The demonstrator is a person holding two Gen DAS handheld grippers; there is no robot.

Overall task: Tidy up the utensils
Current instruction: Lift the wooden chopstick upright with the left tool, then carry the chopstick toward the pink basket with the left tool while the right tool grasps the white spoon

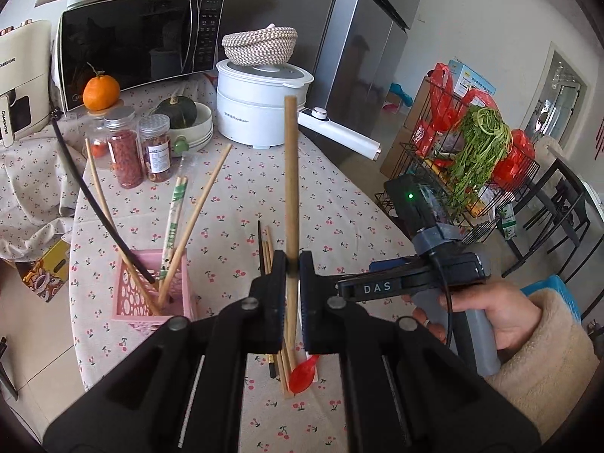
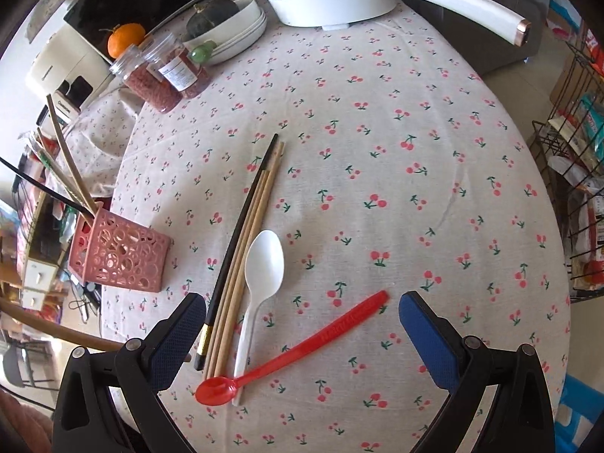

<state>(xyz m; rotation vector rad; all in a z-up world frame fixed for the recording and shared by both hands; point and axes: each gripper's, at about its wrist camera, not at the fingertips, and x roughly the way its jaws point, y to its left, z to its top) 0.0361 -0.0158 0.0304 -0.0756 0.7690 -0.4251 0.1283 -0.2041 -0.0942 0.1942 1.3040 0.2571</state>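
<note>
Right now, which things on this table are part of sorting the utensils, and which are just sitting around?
Part of the job:
- wooden chopstick pinched in the left gripper
- pink holder
- chopsticks on the cloth
- white spoon
- red spoon
- right gripper, open

Just lying about:
- orange
- jars
- white pot
- microwave

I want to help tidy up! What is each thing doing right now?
left gripper: shut on a wooden chopstick, held upright.
right gripper: open, empty, above the table.
pink holder: standing, chopsticks inside.
red spoon: lying on the tablecloth.
white spoon: lying flat.
black chopstick: lying beside the wooden ones.
</note>
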